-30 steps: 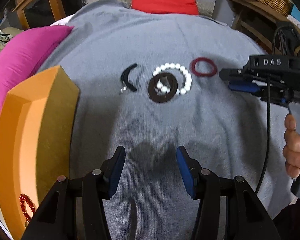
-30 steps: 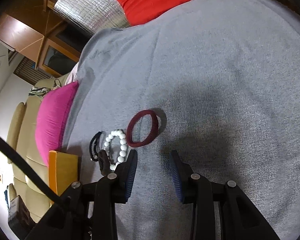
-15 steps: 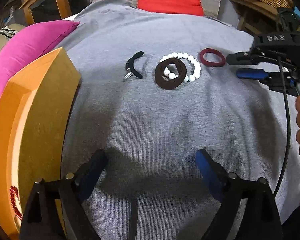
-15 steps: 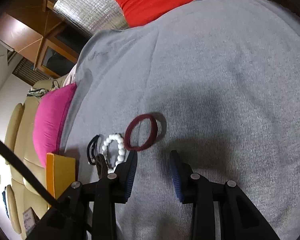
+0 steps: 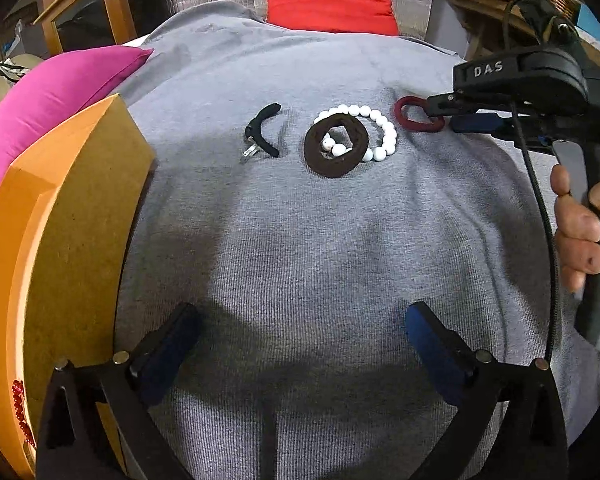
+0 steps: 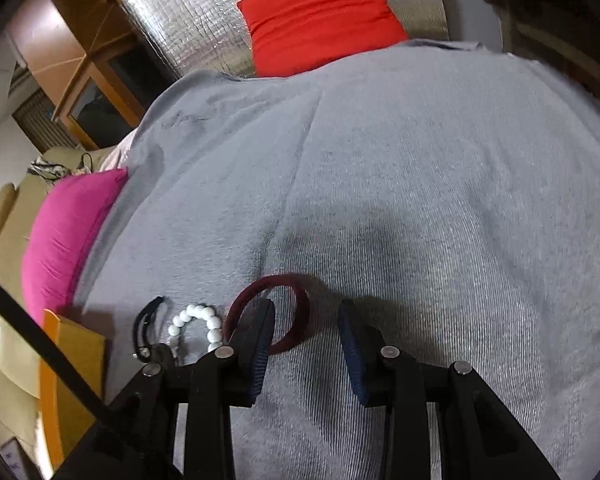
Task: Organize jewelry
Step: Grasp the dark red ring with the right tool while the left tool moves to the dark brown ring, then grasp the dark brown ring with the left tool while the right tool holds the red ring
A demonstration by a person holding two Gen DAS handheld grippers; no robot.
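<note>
Partly right tongs (image 6: 306, 340) hide maroon ring (image 6: 300, 312).

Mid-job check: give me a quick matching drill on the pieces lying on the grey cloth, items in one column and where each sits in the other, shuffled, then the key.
Items
1. maroon hair tie
2. white bead bracelet
3. dark brown ring
4. black hair clip

Places
A. nearest the orange box
B. lying partly on top of the white beads
C. between the hair tie and the hair clip, partly covered
D. at the right gripper, one finger over its loop

Pairs: 1-D, 2-C, 3-B, 4-A
</note>
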